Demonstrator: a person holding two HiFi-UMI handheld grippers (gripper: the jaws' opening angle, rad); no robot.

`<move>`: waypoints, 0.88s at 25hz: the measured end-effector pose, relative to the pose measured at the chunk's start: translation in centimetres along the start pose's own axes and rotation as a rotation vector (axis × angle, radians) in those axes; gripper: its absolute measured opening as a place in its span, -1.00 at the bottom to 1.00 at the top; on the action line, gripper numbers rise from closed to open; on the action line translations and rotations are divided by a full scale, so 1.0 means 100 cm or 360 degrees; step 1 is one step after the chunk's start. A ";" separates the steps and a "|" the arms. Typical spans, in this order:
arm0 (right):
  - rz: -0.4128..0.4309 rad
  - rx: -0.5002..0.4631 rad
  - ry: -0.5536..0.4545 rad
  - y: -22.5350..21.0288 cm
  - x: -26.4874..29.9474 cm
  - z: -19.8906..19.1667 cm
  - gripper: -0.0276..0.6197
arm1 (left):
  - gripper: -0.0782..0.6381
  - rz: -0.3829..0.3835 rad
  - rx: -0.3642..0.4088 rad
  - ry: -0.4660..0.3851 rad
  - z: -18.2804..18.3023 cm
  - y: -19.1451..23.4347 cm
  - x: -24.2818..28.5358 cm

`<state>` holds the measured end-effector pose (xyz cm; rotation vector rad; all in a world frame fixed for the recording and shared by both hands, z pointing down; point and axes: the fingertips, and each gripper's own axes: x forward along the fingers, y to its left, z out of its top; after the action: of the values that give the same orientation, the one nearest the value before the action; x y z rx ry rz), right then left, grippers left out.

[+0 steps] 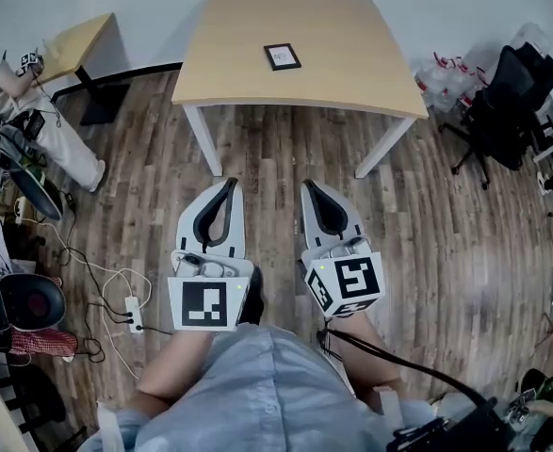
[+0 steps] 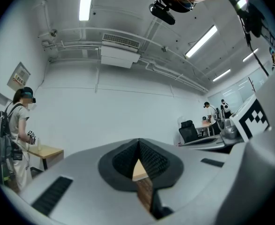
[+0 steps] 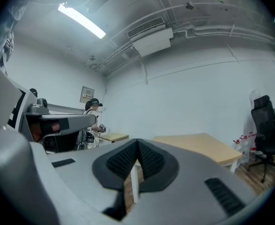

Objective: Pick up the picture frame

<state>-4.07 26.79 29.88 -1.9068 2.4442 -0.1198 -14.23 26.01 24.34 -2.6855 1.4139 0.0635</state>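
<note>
Lying flat near the middle of the pale wooden surface (image 1: 351, 73), the frame (image 1: 282, 56) is small and dark-edged with a light centre. It sits well clear of every edge, and nothing touches it. Both claws are well apart from it, held side by side over the wood floor (image 1: 285, 149), short of the surface's near edge and pointing toward it. The left claw (image 1: 230, 185) has its jaws together, tips meeting, with nothing between them. The right claw (image 1: 308, 186) is likewise closed and empty. Beyond the surface's right edge stands a black chair (image 1: 507, 102), with white bags (image 1: 441, 73) near the far right corner. Off the left edge a person (image 1: 31, 125) stands, and a white power strip (image 1: 133, 314) with cables lies on the floor beside the left claw's marker cube.
</note>
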 end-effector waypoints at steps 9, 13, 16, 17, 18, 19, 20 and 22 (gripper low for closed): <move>-0.0044 -0.0020 -0.0049 -0.023 0.111 0.021 -0.91 | -0.78 -0.0041 0.0008 -0.0100 0.007 0.070 0.094; -0.0051 -0.0026 -0.0054 -0.037 0.134 0.025 -0.91 | -0.78 -0.0041 -0.0008 -0.0093 0.002 0.080 0.122; -0.0072 -0.0011 -0.0031 -0.052 0.150 0.024 -0.91 | -0.78 -0.0054 -0.0030 -0.0063 -0.004 0.084 0.146; -0.0083 -0.0002 -0.0022 -0.057 0.154 0.022 -0.91 | -0.78 -0.0060 -0.0032 -0.0049 -0.007 0.085 0.152; -0.0093 0.0006 -0.0013 -0.061 0.157 0.020 -0.91 | -0.78 -0.0067 -0.0034 -0.0035 -0.011 0.086 0.158; -0.0100 0.0013 -0.0002 -0.064 0.161 0.017 -0.91 | -0.78 -0.0074 -0.0036 -0.0021 -0.015 0.087 0.163; -0.0105 0.0021 0.0008 -0.068 0.164 0.013 -0.91 | -0.78 -0.0078 -0.0039 -0.0009 -0.020 0.087 0.169; -0.0118 0.0042 0.0021 -0.079 0.171 0.006 -0.91 | -0.78 -0.0084 -0.0042 0.0012 -0.028 0.086 0.179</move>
<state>-0.61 8.28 30.28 -1.9924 2.3685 -0.1670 -11.18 6.18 24.93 -2.7453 1.3525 0.0686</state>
